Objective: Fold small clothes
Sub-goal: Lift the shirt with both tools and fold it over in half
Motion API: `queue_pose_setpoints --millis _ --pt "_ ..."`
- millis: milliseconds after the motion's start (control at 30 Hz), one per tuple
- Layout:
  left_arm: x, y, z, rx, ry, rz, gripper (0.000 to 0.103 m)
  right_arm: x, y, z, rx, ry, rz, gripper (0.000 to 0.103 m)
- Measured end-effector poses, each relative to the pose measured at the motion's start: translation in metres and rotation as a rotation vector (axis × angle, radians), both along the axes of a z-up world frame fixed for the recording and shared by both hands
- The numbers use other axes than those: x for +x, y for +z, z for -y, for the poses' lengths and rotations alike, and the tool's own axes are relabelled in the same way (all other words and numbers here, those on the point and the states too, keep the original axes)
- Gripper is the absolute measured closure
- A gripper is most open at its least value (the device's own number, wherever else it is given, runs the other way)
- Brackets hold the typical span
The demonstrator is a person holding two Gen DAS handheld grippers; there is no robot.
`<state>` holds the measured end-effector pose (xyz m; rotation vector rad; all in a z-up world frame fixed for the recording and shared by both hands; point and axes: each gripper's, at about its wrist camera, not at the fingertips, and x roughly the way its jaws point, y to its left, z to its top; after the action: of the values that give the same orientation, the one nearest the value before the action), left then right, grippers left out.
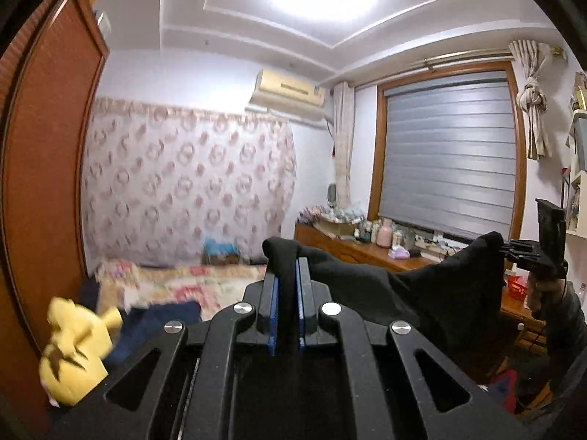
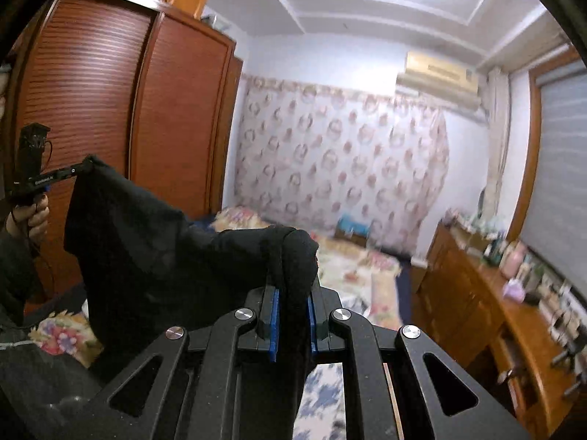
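The yellow plush toy (image 1: 75, 352) is motion-blurred, and the dresser clutter (image 1: 352, 222) is too small to identify.

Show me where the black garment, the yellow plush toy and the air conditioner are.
black garment (image 1: 422, 293), left wrist view, on the cloth hanging between the grippers.
yellow plush toy (image 1: 73, 352), left wrist view, on its yellow body.
air conditioner (image 2: 438, 77), right wrist view, on its front panel.

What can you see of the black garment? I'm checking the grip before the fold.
The black garment is plain, soft, matte cloth, held up in the air above the bed. The left claw pinches one bunched end, the right claw the other, both shut on it. Between them it sags in a slack drape. Its exact type cannot be told.
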<state>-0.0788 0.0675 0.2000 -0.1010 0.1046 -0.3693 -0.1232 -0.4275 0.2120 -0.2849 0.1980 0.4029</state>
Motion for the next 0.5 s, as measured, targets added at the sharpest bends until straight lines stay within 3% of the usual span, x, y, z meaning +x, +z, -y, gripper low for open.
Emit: queue_pose_setpoints --millis 233,400,500 --pt "-0.002 0.041 -0.008 0.016 0.038 0.079 0.095 -0.023 0.033 0.007 -0.015 -0.028 0.100 0.091" --pt "0.001 0.054 0.002 0.050 0.043 0.114 0.095 -0.026 0.027 -0.011 -0.043 -0.059 0.151 0.091" --pt "0.013 0.047 0.006 0.064 0.040 0.100 0.095 -0.013 0.004 -0.014 -0.045 -0.087 0.148 0.091"
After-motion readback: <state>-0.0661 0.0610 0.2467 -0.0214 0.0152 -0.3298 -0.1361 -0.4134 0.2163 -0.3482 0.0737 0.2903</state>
